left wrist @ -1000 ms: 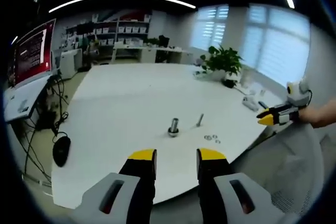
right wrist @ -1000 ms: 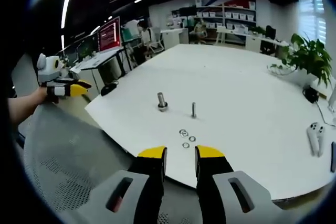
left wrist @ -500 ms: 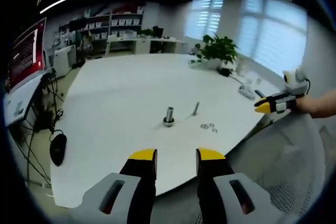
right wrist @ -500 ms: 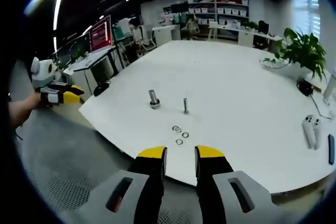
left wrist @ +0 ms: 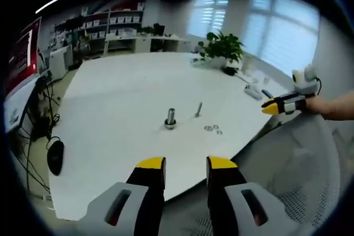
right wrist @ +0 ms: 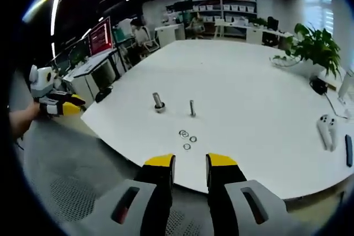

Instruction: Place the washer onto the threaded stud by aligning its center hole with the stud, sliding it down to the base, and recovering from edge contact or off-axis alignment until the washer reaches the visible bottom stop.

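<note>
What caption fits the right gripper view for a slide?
Open hand-held gripper faces three washers and a threaded stud on a white table.

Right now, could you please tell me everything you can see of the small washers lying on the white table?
Three small, silvery metal ring washers lie flat in a loose cluster on the white round table, near its front edge. They sit just in front of the thin upright threaded stud, apart from it. Nothing grips them; whether they touch each other is too small to tell.
</note>
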Demonstrator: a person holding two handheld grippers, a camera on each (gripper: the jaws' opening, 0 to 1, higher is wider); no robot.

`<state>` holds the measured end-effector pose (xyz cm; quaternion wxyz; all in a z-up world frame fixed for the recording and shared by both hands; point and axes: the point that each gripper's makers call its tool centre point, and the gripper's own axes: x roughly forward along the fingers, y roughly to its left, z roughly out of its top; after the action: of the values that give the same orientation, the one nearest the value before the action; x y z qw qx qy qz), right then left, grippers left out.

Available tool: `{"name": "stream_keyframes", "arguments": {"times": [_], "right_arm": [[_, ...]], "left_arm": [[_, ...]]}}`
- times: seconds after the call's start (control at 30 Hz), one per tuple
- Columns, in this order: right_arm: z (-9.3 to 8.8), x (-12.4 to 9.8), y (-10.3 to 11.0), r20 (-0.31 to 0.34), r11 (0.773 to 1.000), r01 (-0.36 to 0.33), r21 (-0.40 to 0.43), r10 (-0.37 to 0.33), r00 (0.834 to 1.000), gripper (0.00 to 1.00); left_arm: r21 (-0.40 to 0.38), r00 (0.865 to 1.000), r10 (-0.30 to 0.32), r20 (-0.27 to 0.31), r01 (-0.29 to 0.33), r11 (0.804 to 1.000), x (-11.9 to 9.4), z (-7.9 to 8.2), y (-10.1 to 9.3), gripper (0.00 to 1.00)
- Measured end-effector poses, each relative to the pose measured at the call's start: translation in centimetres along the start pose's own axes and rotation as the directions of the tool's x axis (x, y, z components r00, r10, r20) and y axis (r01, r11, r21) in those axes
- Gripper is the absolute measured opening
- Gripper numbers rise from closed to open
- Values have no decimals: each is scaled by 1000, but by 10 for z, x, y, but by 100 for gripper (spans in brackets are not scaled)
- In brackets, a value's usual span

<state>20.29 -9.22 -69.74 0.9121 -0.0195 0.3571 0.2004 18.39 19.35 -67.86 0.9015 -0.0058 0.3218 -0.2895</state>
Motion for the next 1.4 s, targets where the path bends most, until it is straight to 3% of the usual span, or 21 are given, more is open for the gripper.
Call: {"name": "stream_keyframes", "arguments": {"times": [0.1,0.27,0.43,0.6,0.73,1.4], "right_arm": [[2,-1,-3,19,999,-5,36,4,1000,25],[1,0,1,7,1000,-12,8,12,1000,24],[12,-3,0,72,999,-31,43,28,997,24],[4,1,2,28,999,-31,35,31,999,24],[11,-3,0,70,998,-31,62,26,997,25],[7,-2,6,47,998,-47,35,46,998,24]], "left_arm": [[1,1000,5,21,-5,1000,0,5,0,26],[-4,999,1,37,-1,1000,-2,8,-1,25],[5,998,7,67,-8,1000,-4,14,0,24],[-6,996,14,93,-13,1000,-4,18,3,24],[0,996,-7,84,7,1000,-3,17,-2,22],[6,998,-8,70,8,1000,-2,13,-3,22]]}}
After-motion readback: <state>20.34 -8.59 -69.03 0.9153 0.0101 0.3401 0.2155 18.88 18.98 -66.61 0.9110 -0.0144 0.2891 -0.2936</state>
